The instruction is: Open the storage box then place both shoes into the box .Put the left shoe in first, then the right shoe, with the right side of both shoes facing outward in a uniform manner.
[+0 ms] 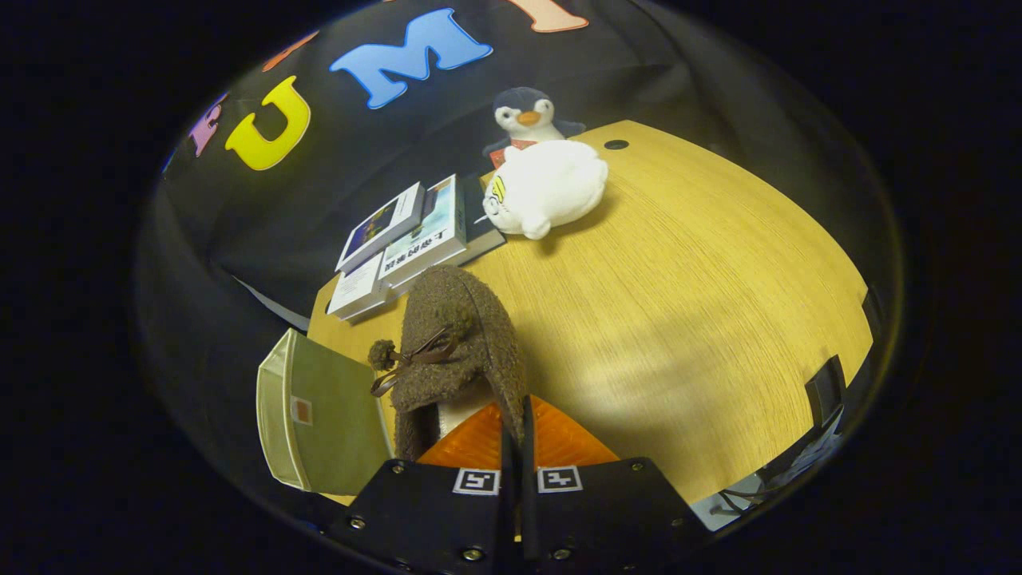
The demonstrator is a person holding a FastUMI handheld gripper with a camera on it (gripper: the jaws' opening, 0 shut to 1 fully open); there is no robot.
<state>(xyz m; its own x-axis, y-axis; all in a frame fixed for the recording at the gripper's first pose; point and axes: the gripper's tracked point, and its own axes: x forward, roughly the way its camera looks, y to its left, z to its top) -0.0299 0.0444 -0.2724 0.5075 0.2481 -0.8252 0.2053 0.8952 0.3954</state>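
A brown fuzzy shoe (455, 343) with a small pompom and a dark bow hangs in front of me, its toe pointing away. My gripper (517, 415) is shut on the shoe's collar edge, which is pinched between the two fingers. The shoe is lifted above the wooden table (679, 319). Just to the left of the shoe stands the pale green storage box (319, 415) at the table's near left edge, seen from above; I cannot tell whether its lid is open. Its inside is hidden.
Beyond the shoe lie stacked books (407, 239). Farther back sit a white plush toy (551, 192) and a penguin plush (527, 116) by the booth wall. A dark clip (826, 387) sits on the table's right edge.
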